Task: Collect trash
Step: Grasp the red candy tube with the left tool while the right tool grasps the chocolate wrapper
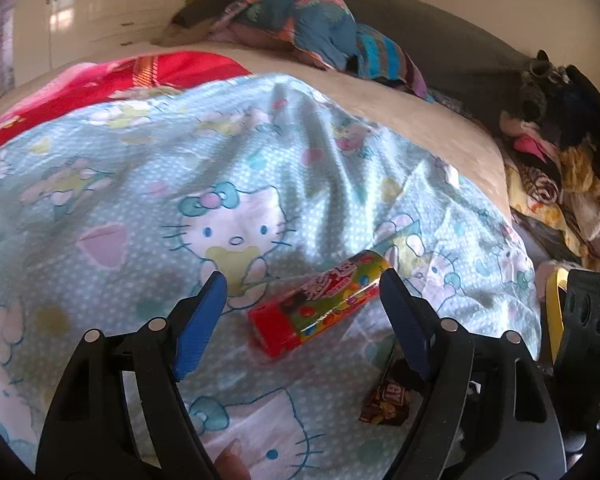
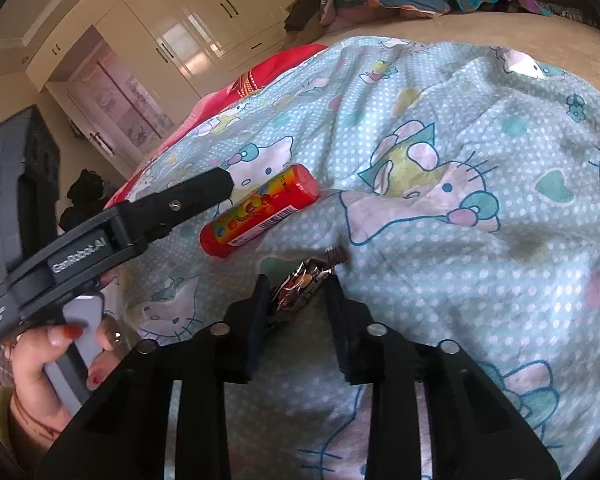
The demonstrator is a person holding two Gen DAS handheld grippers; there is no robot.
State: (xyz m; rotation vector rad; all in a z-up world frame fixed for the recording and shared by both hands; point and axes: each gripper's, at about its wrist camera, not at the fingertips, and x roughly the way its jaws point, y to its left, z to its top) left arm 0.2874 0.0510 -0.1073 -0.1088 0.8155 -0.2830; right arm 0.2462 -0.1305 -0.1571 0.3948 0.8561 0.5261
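Note:
A colourful candy tube with red caps point(image 1: 320, 304) lies on the light-blue cartoon-cat bedsheet point(image 1: 140, 184). My left gripper point(image 1: 302, 280) is open, its blue fingers on either side of the tube, which is untouched. The tube also shows in the right wrist view point(image 2: 260, 210), with the left gripper point(image 2: 180, 204) beside it. A crumpled brown wrapper point(image 1: 384, 402) lies nearer on the sheet. In the right wrist view my right gripper point(image 2: 298, 284) has its fingers around this wrapper point(image 2: 302, 286), partly closed; whether they grip it is unclear.
A red blanket point(image 1: 112, 80) and a patterned pillow point(image 1: 300, 20) lie further up the bed. A pile of clothes and soft toys point(image 1: 560, 140) sits at the right. White wardrobes point(image 2: 172, 40) stand behind the bed.

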